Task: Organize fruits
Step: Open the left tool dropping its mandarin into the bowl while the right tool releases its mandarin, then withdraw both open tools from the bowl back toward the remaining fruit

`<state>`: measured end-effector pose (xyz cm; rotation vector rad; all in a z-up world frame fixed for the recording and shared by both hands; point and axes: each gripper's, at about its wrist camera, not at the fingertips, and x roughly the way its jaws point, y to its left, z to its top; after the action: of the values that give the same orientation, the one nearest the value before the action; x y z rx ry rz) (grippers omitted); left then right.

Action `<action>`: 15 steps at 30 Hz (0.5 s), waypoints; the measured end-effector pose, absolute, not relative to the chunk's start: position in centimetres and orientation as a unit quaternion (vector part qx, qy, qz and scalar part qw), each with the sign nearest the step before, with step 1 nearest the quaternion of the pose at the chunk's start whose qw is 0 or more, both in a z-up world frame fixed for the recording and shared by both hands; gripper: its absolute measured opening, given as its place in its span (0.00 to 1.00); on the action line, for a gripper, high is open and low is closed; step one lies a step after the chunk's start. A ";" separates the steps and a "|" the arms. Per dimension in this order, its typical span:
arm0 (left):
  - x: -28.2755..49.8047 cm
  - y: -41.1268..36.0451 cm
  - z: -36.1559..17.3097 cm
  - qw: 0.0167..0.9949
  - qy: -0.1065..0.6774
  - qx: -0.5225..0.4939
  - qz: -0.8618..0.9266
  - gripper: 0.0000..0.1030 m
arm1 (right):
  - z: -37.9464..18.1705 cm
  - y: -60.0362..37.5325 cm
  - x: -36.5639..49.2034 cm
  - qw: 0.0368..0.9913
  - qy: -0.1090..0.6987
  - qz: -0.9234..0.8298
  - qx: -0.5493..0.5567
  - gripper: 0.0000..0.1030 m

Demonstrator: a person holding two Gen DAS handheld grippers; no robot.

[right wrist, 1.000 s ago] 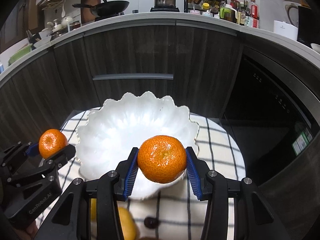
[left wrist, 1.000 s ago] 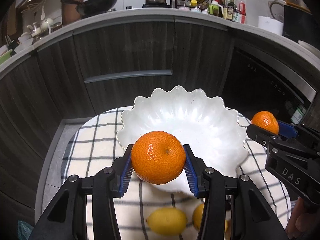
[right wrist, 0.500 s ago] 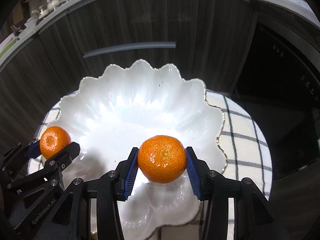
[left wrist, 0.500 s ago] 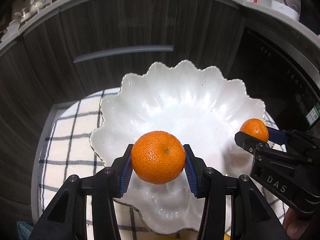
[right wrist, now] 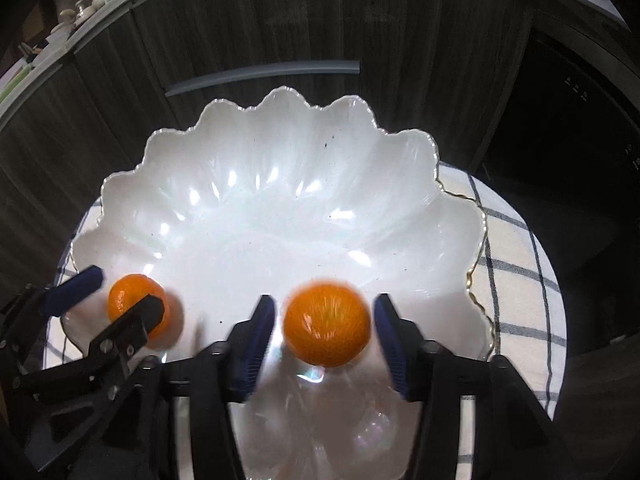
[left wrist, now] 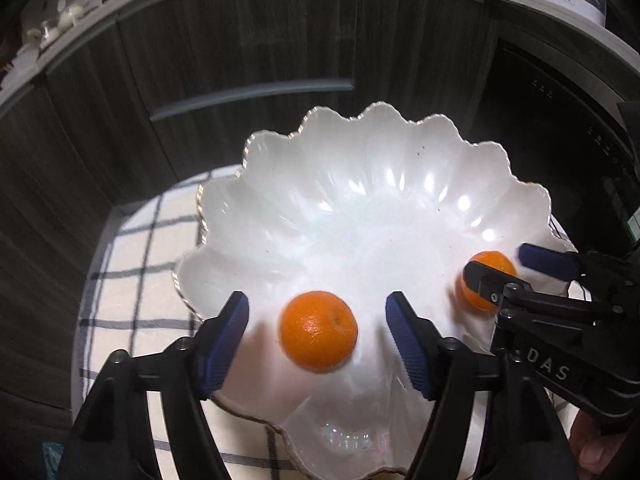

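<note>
Two tangerines released over the white bowl (left wrist: 360, 184). Left gripper (left wrist: 316, 332): jaws just opened wide, left tangerine (left wrist: 318, 330) loose between the pads, touching neither, low inside the bowl. Right gripper (right wrist: 322, 336): jaws just opened too, right tangerine (right wrist: 326, 325) blurred between them, gaps showing on both sides, apparently dropping. Half a second ago both fruits clamped above the bowl; now both let go. Judged: this pair delivered; next, lift clear and fetch whatever fruit remains on the checked cloth (left wrist: 132, 280).
</note>
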<state>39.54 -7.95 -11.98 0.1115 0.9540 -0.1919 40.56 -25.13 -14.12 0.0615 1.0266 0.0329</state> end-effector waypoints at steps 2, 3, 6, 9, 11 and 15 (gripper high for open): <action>39.6 -7.7 -11.7 0.883 0.458 0.050 -0.089 0.72 | -13.5 -25.3 40.4 0.875 0.483 0.007 0.026 0.68; 39.6 -7.6 -11.4 0.884 0.457 0.051 -0.086 0.72 | -13.1 -25.4 40.4 0.878 0.477 0.003 0.026 0.70; 39.2 -7.4 -10.2 0.891 0.444 0.052 -0.079 0.76 | -11.5 -25.7 40.1 0.888 0.460 -0.012 0.018 0.76; 38.6 -7.0 -8.2 0.904 0.420 0.052 -0.066 0.85 | -9.3 -26.0 39.6 0.900 0.435 -0.027 0.013 0.81; 38.2 -6.8 -6.9 0.909 0.409 0.049 -0.060 0.86 | -7.7 -26.3 39.1 0.907 0.420 -0.032 0.020 0.83; 36.8 -6.4 -4.0 0.920 0.385 0.054 -0.049 0.87 | -4.8 -26.4 37.4 0.917 0.397 -0.042 0.022 0.83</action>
<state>36.76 -6.35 -4.03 0.1102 0.7902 -0.1005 37.39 -26.40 -4.80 0.0455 0.8168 -0.0864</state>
